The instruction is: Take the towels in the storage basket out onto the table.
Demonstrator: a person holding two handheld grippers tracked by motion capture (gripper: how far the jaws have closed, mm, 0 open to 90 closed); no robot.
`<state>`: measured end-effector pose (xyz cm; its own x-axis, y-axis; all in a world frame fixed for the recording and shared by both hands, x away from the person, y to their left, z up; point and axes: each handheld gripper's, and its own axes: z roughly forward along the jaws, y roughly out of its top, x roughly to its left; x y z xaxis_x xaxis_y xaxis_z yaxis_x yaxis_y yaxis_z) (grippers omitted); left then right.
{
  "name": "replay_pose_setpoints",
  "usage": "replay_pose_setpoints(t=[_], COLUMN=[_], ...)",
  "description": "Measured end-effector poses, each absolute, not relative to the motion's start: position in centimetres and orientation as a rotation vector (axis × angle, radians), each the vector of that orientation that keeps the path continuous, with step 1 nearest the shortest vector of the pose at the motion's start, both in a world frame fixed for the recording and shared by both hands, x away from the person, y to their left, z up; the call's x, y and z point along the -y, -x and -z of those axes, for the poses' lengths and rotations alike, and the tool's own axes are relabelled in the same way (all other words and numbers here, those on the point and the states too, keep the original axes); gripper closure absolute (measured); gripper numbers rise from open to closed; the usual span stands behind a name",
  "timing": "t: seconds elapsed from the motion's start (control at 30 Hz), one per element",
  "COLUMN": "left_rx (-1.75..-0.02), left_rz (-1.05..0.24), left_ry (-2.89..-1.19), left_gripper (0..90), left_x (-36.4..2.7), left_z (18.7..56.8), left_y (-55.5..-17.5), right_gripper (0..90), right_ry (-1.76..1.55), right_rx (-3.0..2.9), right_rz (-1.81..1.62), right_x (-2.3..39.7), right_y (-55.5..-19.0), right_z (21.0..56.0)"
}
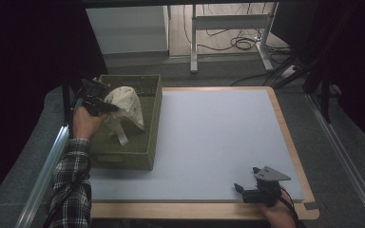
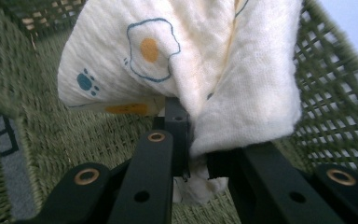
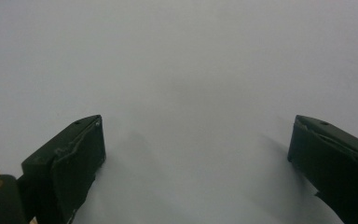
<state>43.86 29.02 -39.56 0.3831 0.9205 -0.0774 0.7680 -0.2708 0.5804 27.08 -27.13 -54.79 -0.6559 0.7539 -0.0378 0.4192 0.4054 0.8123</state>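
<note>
The left gripper (image 1: 105, 105) clamps a cream cloth (image 1: 127, 105) over the green basket (image 1: 149, 137) at far left. The right gripper (image 1: 248, 183) rests near right on the mat (image 1: 209, 137) — jaws spread, nothing between them.

overhead view; claw cameras close, facing forward.

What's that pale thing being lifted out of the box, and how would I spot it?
Look at the green woven basket at the table's left edge. Above it, the left hand-held gripper pinches a cream cloth that hangs in folds. It is the one soft thing there, printed with fried eggs and blue paw marks.
</note>
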Motion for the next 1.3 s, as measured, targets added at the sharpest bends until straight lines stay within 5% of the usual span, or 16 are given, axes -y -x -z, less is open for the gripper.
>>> replay_pose_setpoints(t=[1.3], left_rx=[-1.198], left_rz=[-0.474], left_ry=[-2.062], left_gripper=[81.1], left_x=[-24.2], left_z=[28.7], left_y=[-41.7], right_gripper=[4.1], right_ry=[-1.009], right_rx=[-2.269], right_rz=[-1.142], right_x=[27.1], right_y=[-27.1], right_z=[54.8])
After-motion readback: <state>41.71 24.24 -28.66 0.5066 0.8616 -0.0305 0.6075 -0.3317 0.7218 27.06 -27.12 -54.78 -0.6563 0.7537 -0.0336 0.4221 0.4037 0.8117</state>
